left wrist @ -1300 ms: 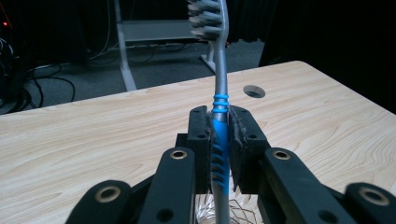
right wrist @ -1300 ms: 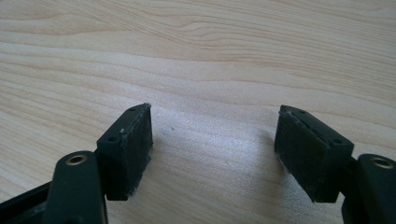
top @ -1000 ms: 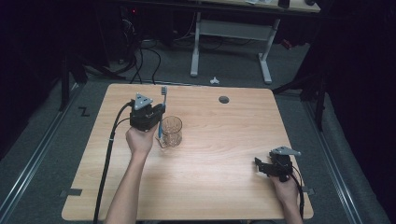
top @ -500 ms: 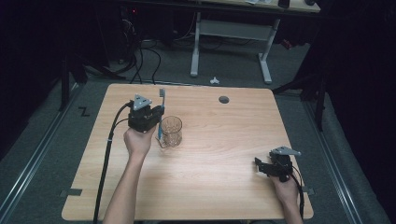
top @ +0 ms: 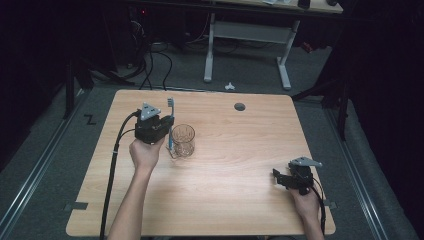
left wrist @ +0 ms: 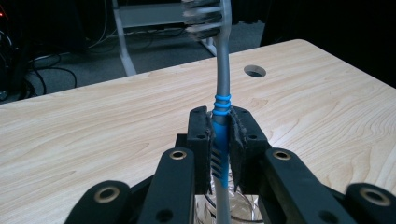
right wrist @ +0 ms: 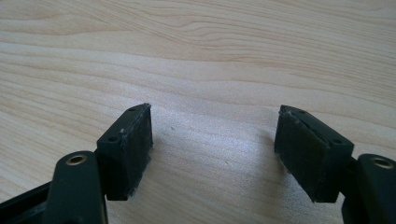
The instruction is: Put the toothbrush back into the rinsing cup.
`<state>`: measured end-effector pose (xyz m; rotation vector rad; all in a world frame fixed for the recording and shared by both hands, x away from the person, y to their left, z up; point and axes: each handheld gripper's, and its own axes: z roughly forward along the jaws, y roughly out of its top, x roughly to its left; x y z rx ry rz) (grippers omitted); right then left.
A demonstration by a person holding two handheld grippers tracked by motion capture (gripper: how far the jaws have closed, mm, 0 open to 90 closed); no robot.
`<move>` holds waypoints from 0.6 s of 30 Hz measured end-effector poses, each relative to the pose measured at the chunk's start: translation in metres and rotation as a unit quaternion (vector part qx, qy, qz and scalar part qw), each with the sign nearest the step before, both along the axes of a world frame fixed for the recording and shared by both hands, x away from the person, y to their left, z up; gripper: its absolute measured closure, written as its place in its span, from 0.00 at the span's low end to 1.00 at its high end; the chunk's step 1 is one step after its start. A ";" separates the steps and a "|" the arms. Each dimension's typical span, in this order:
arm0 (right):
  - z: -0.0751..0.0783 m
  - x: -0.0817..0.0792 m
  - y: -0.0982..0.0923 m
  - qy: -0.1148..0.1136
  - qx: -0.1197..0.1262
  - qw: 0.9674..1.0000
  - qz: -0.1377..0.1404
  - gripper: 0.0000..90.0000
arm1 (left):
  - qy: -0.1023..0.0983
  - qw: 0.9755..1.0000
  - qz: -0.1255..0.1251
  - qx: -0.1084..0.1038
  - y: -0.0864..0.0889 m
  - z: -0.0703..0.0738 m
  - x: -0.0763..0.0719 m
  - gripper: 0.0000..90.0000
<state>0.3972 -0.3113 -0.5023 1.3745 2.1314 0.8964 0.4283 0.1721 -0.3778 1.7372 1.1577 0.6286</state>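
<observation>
— Black pads of the left gripper are clamped on the toothbrush at its blue ribbed grip, above the glass cup.
— Light, stiff, slick plastic; that ribbing is probably the best hold. The right gripper rests on the table, jaws apart.

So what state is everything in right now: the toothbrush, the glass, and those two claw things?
Toothbrush: upright, bristles up, clamped at its blue grip, lower end in the glass.
Glass: upright on the table, beside the left gripper.
Left gripper: shut on the toothbrush.
Right gripper: open, nothing between its jaws, low over bare wood.
</observation>
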 end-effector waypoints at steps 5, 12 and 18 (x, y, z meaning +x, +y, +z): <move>0.000 0.000 0.000 0.000 0.000 1.000 0.000 0.31 | 0.002 1.000 -0.002 0.006 0.000 0.000 -0.003 0.88; 0.000 0.000 0.000 0.000 0.000 1.000 0.000 0.31 | 0.004 1.000 -0.004 0.011 0.001 -0.001 -0.008 0.88; 0.000 0.000 0.000 0.000 0.000 1.000 0.000 0.31 | 0.005 1.000 -0.005 0.016 0.001 -0.003 -0.011 0.88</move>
